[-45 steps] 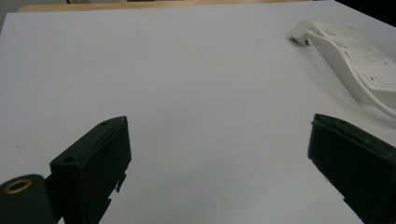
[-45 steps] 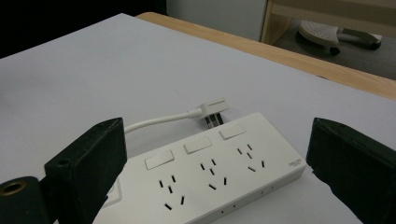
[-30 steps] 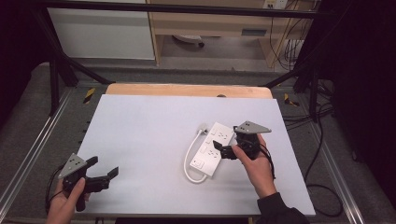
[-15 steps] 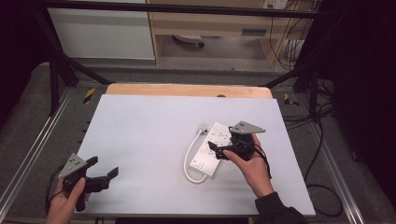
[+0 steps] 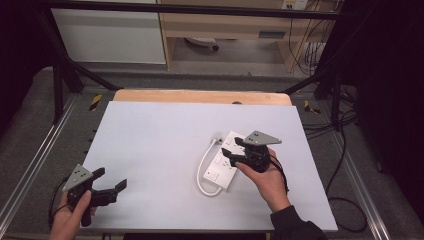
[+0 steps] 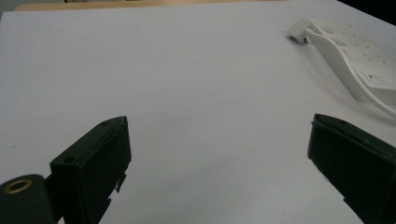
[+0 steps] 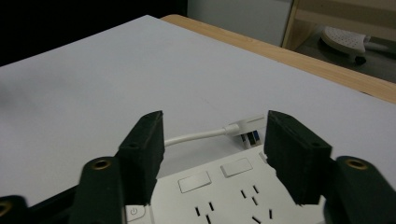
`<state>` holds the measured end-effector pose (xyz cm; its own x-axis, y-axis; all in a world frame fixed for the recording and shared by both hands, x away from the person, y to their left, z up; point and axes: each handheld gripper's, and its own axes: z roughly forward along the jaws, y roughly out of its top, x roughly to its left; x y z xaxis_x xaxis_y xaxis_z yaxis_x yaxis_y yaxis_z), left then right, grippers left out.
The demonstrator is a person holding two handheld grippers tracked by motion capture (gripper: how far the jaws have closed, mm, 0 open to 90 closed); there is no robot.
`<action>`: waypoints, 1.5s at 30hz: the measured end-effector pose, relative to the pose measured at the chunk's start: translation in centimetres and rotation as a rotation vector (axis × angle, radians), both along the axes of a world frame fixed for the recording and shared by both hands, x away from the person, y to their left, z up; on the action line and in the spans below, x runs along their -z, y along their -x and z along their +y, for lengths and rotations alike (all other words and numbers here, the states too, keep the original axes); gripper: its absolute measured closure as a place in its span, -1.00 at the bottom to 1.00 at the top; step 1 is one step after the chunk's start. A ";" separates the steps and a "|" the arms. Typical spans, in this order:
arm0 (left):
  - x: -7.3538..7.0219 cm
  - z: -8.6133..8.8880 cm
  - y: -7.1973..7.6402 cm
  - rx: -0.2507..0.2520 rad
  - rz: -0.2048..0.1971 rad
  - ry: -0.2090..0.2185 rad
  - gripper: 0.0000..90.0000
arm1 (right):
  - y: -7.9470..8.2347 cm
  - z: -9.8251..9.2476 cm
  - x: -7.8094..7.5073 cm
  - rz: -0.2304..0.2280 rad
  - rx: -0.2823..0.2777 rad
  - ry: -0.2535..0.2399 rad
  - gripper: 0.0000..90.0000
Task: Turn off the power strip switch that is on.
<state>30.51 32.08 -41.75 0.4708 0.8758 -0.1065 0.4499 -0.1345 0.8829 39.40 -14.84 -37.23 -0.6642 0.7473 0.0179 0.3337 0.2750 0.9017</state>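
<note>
A white power strip [image 5: 220, 169] lies right of the table's middle, its white cable [image 5: 200, 172] looping round its left side to a plug [image 5: 218, 136] at its far end. My right gripper [image 5: 232, 152] hovers over the strip's far half from the right. In the right gripper view its jaws [image 7: 215, 130] stand half closed above the strip's top face [image 7: 224, 196]; they have just been closing, the pads press on nothing, and the plug [image 7: 247, 127] lies beyond them. My left gripper [image 5: 112, 178] rests open at the near left corner, the strip [image 6: 369, 70] far off to its right.
The white tabletop [image 5: 160, 130] has a wooden strip [image 5: 200, 96] along its far edge. Metal rails run down both sides, and cables [image 5: 345, 215] lie on the floor to the right. Shelving stands beyond the table.
My right gripper has shifted a little left over the power strip and its jaws have narrowed. The left gripper and the strip have not moved.
</note>
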 end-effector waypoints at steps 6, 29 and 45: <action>0.0 0.0 0.0 0.001 0.000 0.000 -0.87 | 0.0 0.6 0.2 -0.019 -0.003 0.018 0.30; 0.1 0.0 0.0 0.001 0.005 0.000 -0.87 | 0.2 1.6 1.7 -0.030 -0.064 0.030 0.95; 0.0 0.0 0.0 0.003 0.006 0.000 -0.87 | 0.1 1.8 2.7 0.006 -0.070 0.052 1.00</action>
